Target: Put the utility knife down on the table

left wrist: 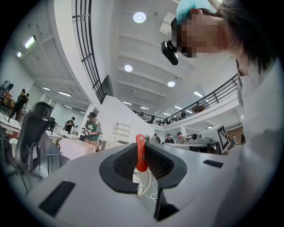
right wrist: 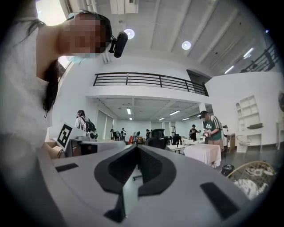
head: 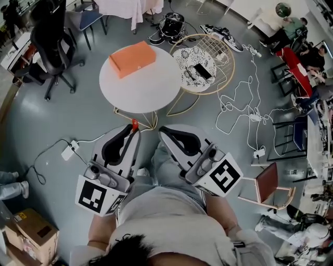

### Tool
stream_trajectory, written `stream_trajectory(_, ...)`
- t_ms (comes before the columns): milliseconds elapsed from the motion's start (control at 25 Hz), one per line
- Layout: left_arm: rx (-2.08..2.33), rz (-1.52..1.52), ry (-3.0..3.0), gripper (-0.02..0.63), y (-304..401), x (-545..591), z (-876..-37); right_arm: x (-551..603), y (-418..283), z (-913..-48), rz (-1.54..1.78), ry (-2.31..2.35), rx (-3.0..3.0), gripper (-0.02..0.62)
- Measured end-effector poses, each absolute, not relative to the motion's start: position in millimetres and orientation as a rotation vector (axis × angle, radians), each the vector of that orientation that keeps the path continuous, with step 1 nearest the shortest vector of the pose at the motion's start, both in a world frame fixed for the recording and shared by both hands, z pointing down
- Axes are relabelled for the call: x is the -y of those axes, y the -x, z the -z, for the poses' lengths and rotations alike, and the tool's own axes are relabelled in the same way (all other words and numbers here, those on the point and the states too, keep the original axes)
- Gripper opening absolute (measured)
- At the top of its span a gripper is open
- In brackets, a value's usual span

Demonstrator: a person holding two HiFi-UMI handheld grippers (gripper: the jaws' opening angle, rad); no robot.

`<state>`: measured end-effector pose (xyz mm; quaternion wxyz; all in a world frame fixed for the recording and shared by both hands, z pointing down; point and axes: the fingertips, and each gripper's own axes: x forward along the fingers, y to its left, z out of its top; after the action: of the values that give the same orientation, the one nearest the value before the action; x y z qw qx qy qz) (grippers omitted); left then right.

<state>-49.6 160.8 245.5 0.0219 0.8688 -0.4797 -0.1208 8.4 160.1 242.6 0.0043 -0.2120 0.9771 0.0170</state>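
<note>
Soft, even light is filling the head view; the white table (head: 148,88) is glaring mildly, and only faint shadows are lying on the floor (head: 31,130) around it. In both gripper views round ceiling lamps (left wrist: 139,17) are shining overhead, and a window (right wrist: 49,11) is blowing out to white at the right view's top left. The wide lenses are bending straight lines near the edges, and black corners are ringing each gripper picture. The utility knife (left wrist: 140,155) in the left tool (left wrist: 143,148) is showing sharp, while distant people are looking soft.
</note>
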Motion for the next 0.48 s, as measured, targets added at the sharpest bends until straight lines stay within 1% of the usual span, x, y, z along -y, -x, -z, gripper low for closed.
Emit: stream_trajectory(480,1.564,0.324,-2.611,0.057,57.7,-83.3,-257.9,-75.9,-0.1,-248.1,0.0,0.574,-3.065,0.009)
